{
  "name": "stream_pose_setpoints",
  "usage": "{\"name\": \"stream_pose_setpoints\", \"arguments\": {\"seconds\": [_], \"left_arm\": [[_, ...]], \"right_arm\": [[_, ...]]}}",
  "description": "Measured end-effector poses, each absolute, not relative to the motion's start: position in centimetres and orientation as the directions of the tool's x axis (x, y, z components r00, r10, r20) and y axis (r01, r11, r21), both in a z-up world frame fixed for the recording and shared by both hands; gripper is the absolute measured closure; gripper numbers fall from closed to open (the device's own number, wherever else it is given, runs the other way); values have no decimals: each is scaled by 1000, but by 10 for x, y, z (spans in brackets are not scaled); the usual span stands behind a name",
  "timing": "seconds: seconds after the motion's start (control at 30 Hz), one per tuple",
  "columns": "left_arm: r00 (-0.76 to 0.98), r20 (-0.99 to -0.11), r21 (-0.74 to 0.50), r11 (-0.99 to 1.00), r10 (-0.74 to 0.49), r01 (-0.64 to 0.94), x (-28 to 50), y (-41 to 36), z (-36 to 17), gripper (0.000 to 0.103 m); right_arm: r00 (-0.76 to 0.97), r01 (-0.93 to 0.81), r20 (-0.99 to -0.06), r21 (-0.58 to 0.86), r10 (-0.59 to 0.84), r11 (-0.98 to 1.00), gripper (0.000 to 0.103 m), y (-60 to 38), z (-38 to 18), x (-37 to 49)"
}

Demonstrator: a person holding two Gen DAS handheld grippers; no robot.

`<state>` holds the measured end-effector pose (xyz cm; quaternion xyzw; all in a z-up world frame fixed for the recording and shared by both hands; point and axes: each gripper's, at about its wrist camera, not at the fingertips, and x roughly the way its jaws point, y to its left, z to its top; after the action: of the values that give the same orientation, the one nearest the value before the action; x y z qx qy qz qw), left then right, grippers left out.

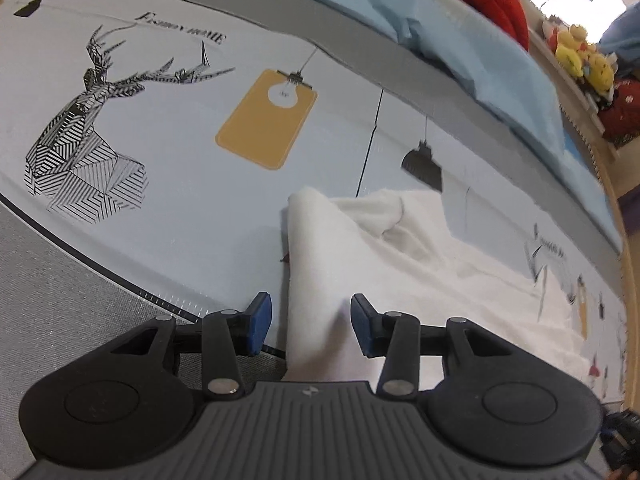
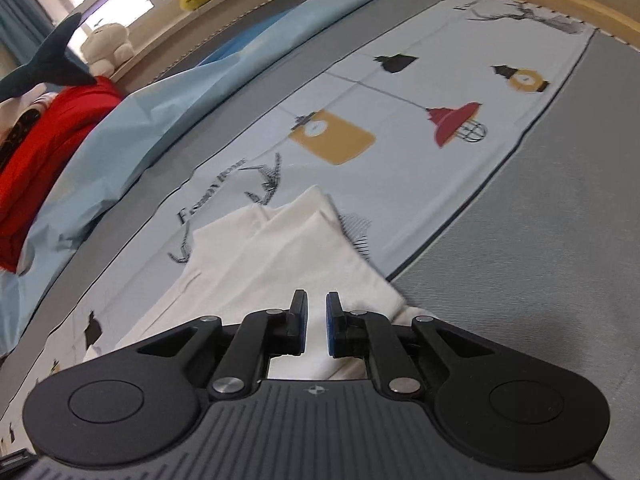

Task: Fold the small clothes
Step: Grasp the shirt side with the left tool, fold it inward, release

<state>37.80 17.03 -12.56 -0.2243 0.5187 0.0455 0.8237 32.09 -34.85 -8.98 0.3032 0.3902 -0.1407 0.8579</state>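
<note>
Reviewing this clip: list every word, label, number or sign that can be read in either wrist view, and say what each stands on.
"Fashion home", roughly; blurred script, spelling unsure: on the printed sheet, beside the deer head.
The same script by the white garment in the right wrist view: partly readable, starting with "F".
Small mark inside the white bulb on the yellow tag: too small to read.
Script at the left wrist view's right edge: too blurred.

On the printed sheet (image 1: 192, 200) in your left wrist view, black lettering above the deer's antlers (image 1: 182, 30) looks like "Fashion Home", though the first word is blurred. A second copy near the white garment (image 1: 554, 246) is too smeared to read. In your right wrist view the same lettering (image 2: 210, 186) stands on the sheet beside the white cloth, only partly legible.
</note>
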Motion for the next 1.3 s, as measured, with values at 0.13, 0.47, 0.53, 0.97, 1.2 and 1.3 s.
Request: {"name": "stream_pose_setpoints", "arguments": {"seconds": [0.13,0.47,0.53,0.97,1.2,1.3], "left_arm": [[473,-864,-322,913,-174,-251,381,165,-127,97],[539,-842,-189,952,-31,-240,372,174,-86,97],[526,-843,-231,960,-115,-161,368,164,-82,97],[405,-911,-148,980,-83,-133,361,172,-115,97],[289,-948,-122,990,-136,67,368,131,-138,95],[277,-958,-55,995,-76,83,368,131,-144,94]], "right_arm": [[653,461,-757,419,20,782,94,-340,-91,320],[628,456,-776,420,50,785,94,-340,-96,323],[621,462,-782,419,52,782,94,-341,-98,323],[613,470,-788,424,59,774,94,-343,-100,326],[594,490,-801,434,75,756,94,-347,-110,328],[561,536,-821,455,103,711,94,-355,-124,329]]}}
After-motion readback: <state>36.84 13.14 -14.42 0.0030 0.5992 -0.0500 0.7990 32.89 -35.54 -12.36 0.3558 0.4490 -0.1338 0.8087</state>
